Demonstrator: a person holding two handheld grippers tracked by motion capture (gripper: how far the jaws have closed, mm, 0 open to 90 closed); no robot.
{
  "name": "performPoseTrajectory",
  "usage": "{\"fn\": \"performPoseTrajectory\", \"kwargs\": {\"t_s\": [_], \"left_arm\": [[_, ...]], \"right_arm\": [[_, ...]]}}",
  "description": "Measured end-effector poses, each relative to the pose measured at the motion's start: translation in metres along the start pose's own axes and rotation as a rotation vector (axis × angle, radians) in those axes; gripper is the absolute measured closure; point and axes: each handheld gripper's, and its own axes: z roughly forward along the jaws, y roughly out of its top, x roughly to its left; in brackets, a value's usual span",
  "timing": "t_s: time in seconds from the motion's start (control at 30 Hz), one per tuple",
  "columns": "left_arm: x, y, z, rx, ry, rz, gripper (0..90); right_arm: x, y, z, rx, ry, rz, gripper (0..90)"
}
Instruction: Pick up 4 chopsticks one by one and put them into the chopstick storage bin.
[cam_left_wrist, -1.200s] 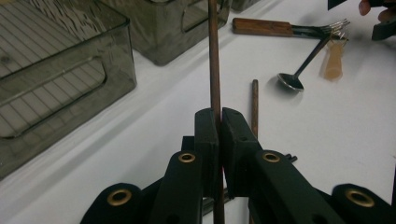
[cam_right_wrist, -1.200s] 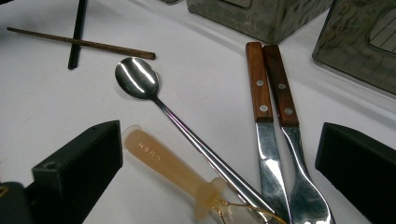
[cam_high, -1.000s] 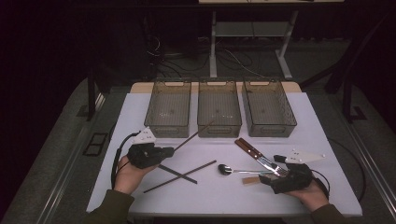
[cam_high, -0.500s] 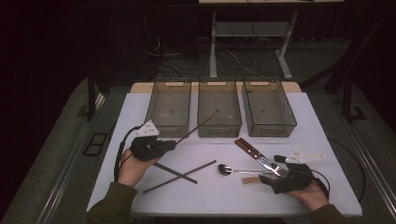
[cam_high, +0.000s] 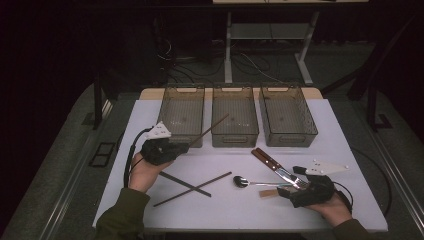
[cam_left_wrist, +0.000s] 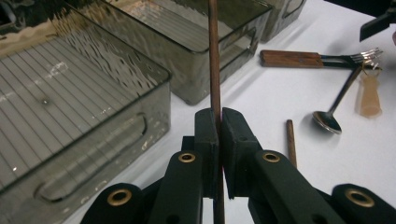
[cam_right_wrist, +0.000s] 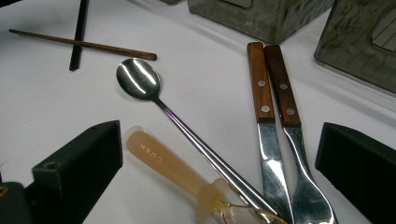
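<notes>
My left gripper (cam_high: 183, 147) is shut on a brown chopstick (cam_high: 209, 130), which slants up from the jaws toward the middle bin (cam_high: 235, 139), its far tip over that bin's near left corner. In the left gripper view the chopstick (cam_left_wrist: 214, 56) runs straight up from between the closed pads of the left gripper (cam_left_wrist: 219, 116). My right gripper (cam_high: 299, 181) rests open at the front right. A long-handled spoon (cam_right_wrist: 138, 78), an amber plastic tube (cam_right_wrist: 163, 161) and two wood-handled utensils (cam_right_wrist: 261, 79) lie between its jaws, untouched, in the right gripper view (cam_right_wrist: 219, 158).
Three smoky clear bins stand in a row at the back; the left bin (cam_high: 165, 112) and the right bin (cam_high: 293, 140) flank the middle one. A brown chopstick (cam_high: 192, 189) and a black chopstick (cam_high: 186, 184) lie crossed on the white table (cam_high: 225, 215).
My left gripper has moved away from the person toward the bins with the chopstick, whose tip now reaches over the middle bin's corner. The right gripper has stayed put.
</notes>
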Motion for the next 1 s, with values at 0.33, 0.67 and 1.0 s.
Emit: {"fn": "performPoseTrajectory", "kwargs": {"t_s": [0.33, 0.67, 1.0], "left_arm": [[0.013, 0.01, 0.004, -0.022, 0.03, -0.019, 85.6], [0.028, 0.025, 0.01, -0.048, 0.058, -0.05, 85.7], [0.044, 0.039, 0.018, -0.041, 0.097, -0.082, 85.6]], "right_arm": [[0.0, 0.0, -0.001, -0.001, -0.002, 0.003, 0.5], [0.0, -0.001, -0.001, -0.002, -0.009, 0.002, 0.5], [0.0, -0.001, -0.001, -0.002, -0.011, 0.006, 0.5]]}}
